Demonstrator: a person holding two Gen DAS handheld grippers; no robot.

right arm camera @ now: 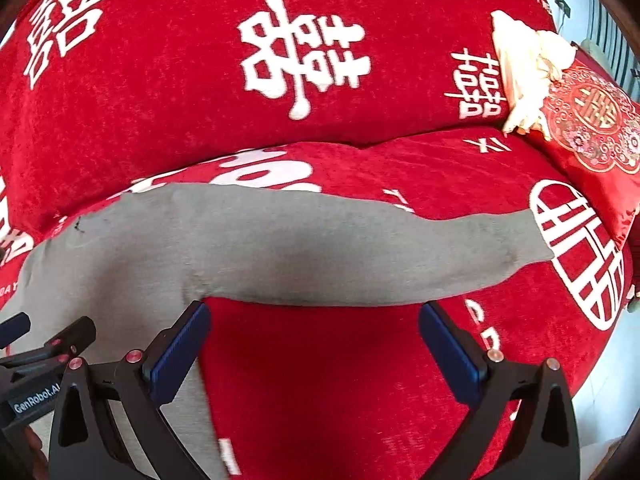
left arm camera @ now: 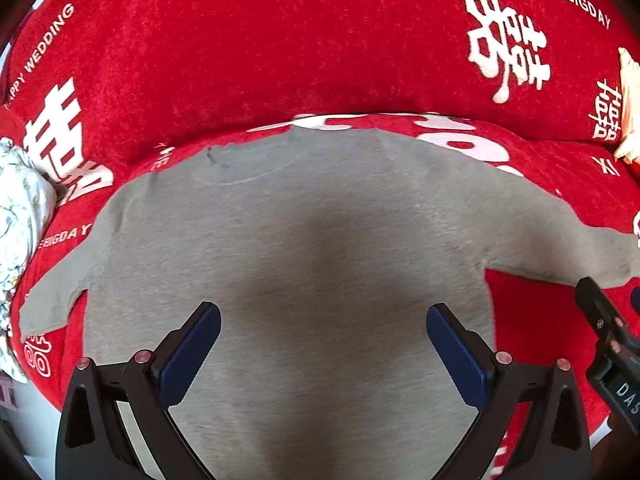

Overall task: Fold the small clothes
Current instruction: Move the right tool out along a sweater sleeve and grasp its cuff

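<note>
Grey sweater [left arm camera: 320, 248]: soft knit cloth, matt, faintly fuzzy.
Sofa cover [left arm camera: 260, 52]: red chenille-like cloth, plush nap, slight sheen, white woven lettering.
Left gripper [left arm camera: 323, 354]: black matt plastic frame, small shiny metal pins; blue pads [left arm camera: 191, 356] ribbed, rubbery, matt.
Right gripper [right arm camera: 314, 354]: same black matt plastic, blue ribbed pads [right arm camera: 450, 356].
Red cushion [right arm camera: 596, 132]: glossy satin, embroidered pattern.
Cream cloth [right arm camera: 524, 68]: crumpled, soft.
Floral fabric [left arm camera: 18, 216]: pale printed cotton, matt.
</note>
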